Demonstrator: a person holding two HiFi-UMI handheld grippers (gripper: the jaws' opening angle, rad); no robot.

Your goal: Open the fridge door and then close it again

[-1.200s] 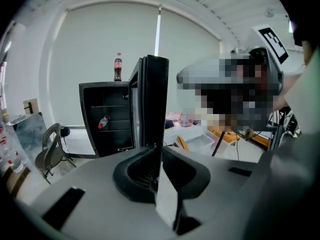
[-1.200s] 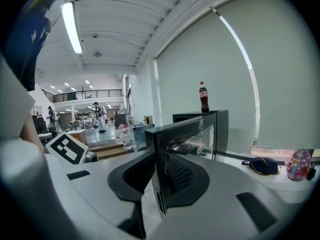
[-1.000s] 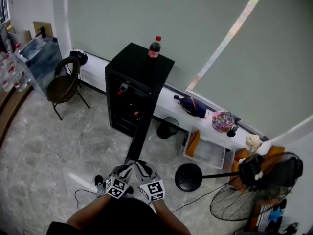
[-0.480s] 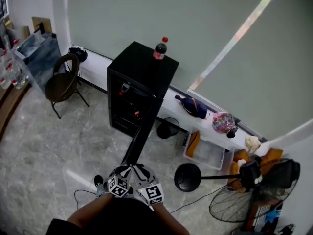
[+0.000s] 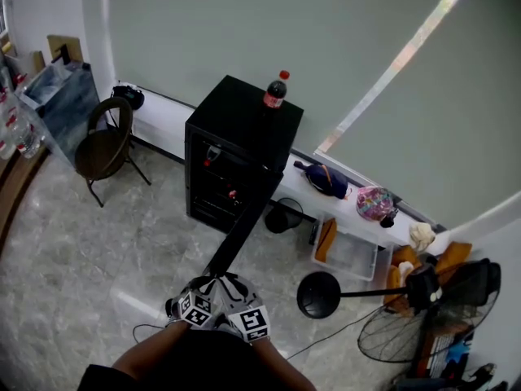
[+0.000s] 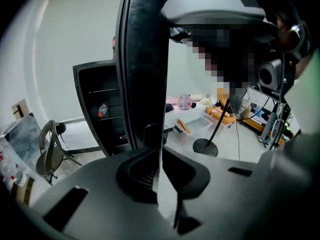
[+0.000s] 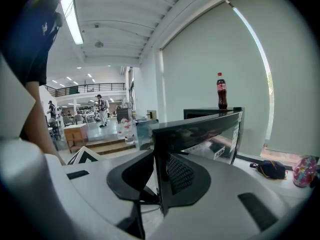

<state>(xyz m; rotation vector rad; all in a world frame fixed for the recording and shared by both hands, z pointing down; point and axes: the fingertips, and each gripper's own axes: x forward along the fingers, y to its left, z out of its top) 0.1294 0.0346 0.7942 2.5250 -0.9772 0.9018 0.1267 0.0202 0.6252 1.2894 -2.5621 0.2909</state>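
A black fridge (image 5: 244, 129) stands against the wall with a cola bottle (image 5: 274, 94) on top. Its door (image 5: 240, 235) is swung wide open towards me, and the shelves inside show. Both grippers meet at the door's free edge. My left gripper (image 5: 207, 287) is shut on that edge, and in the left gripper view the door (image 6: 145, 74) rises upright between its jaws (image 6: 161, 169). My right gripper (image 5: 232, 287) is shut on the same edge, which runs between its pads (image 7: 159, 184) in the right gripper view, with the bottle (image 7: 221, 91) beyond.
A chair (image 5: 102, 145) stands left of the fridge. A low white ledge (image 5: 358, 218) to the right carries bags. A clear bin (image 5: 350, 251), a round stand base (image 5: 319, 294) and a floor fan (image 5: 423, 316) stand at the right. A cable lies on the floor near my feet.
Both grippers have shifted a little with the door's free edge held between them. The fridge sits slightly further right in the head view.
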